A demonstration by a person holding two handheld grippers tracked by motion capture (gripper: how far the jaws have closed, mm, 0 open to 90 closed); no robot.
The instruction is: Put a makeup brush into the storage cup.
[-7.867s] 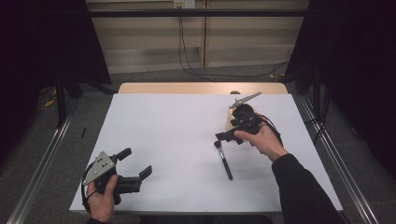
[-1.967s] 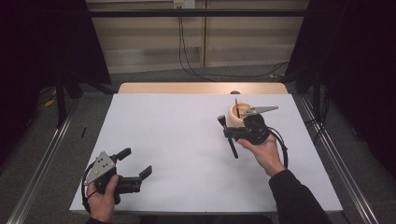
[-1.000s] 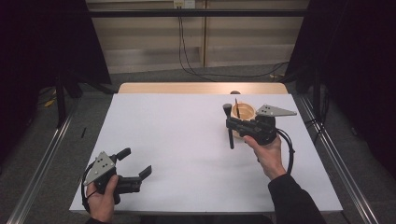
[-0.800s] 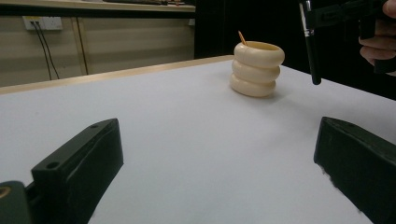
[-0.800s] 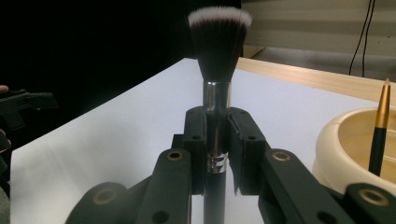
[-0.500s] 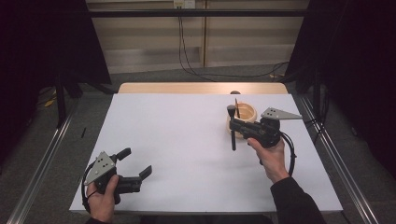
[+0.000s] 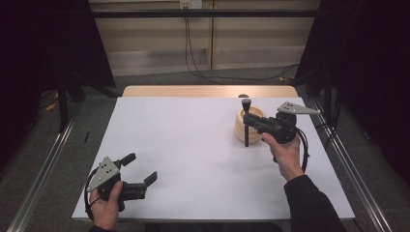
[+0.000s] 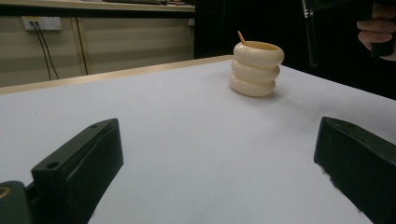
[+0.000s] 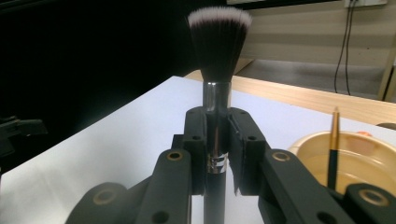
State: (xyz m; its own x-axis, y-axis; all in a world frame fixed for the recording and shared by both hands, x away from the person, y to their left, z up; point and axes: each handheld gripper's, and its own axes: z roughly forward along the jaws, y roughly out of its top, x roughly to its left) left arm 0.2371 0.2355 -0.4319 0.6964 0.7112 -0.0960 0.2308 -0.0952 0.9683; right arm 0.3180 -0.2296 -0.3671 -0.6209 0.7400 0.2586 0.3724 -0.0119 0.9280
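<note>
right tool (image 7: 247, 119): brush (image 9: 218, 56) pinched upright beside cup (image 7: 249, 125) | left tool (image 7: 140, 175): spread, rested on table (image 7: 183, 145) | risk: cup may be tipped if rim is struck by handle

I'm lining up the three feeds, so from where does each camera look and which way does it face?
High view: above the person's side, facing forward and down on the table; both forearms, left claw, right claw.
Left gripper view: low over the table, along its own spread jaws toward the holder.
Right gripper view: along its own jaws, shut on the upright brush.
All three share the holder and brush.
</note>
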